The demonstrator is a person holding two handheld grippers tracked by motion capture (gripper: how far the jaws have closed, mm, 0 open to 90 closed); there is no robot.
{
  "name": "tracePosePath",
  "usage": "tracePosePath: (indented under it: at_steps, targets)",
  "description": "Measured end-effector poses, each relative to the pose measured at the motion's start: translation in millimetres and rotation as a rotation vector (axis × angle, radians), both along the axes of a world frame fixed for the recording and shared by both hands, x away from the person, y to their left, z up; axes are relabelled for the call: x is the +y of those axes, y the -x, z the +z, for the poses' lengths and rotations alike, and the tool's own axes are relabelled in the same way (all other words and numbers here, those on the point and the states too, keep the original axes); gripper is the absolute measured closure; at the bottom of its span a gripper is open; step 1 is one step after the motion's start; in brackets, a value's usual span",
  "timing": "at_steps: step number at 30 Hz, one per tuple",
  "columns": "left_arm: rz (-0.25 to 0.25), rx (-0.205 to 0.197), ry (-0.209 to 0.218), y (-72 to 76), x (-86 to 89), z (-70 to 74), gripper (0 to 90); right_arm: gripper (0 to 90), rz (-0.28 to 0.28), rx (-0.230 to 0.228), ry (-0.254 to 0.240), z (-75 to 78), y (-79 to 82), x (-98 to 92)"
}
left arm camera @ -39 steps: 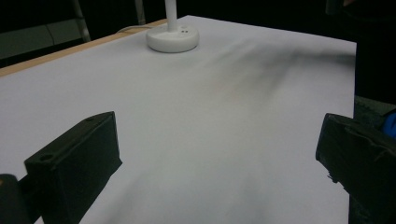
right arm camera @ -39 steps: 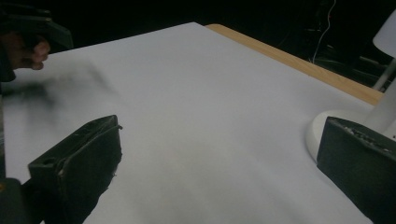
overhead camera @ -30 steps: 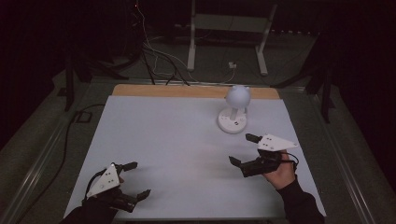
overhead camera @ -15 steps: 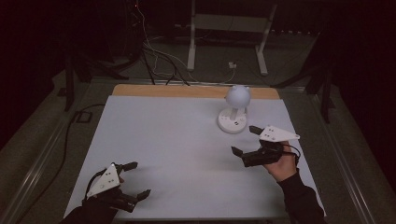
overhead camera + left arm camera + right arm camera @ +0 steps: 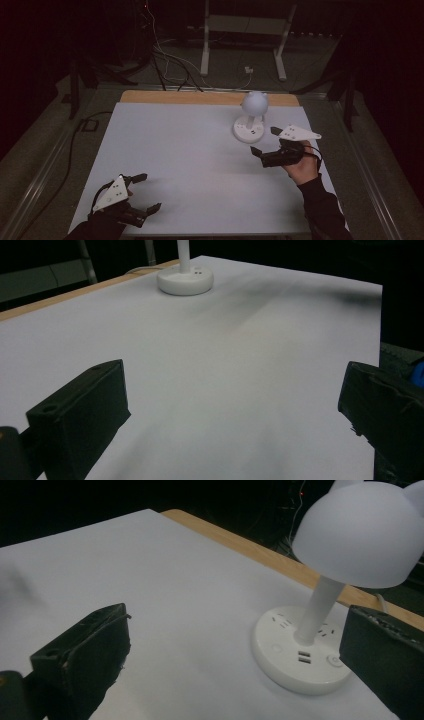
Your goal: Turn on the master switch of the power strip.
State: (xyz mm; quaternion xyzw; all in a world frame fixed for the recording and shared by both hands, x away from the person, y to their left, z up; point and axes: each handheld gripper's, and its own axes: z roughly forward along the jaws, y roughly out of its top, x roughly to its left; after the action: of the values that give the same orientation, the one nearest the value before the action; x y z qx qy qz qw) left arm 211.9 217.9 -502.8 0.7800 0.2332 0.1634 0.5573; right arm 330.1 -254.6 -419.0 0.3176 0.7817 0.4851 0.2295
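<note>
A small white lamp (image 5: 251,117) with a round shade and a disc base with sockets stands on the white table (image 5: 190,150) at the back right. In the right gripper view the lamp (image 5: 320,630) is close ahead, its base between the jaw tips. My right gripper (image 5: 263,141) hovers just right of the lamp base, open and holding nothing. My left gripper (image 5: 146,191) rests low at the table's front left corner, open and holding nothing. In the left gripper view the lamp base (image 5: 185,281) sits far off.
A wooden strip (image 5: 210,98) runs along the table's far edge. Cables (image 5: 165,60) and a metal stand (image 5: 245,35) lie on the dark floor beyond. A cable (image 5: 70,150) trails down the table's left side.
My right gripper has moved forward and left, closer to the lamp base. The left gripper has stayed in place.
</note>
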Motion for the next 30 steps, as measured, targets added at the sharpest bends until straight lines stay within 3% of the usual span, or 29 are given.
tracePosePath:
  at_steps: [19,30]
  targets:
    - [0.001,0.000,0.004,0.1,0.6,0.1,0.2,0.0,-0.067,0.031,0.016,-7.1,-36.9,-4.0]
    - [0.001,-0.001,0.006,0.2,1.1,0.3,0.3,0.0,-0.105,0.074,0.029,-25.3,-54.1,-12.2]
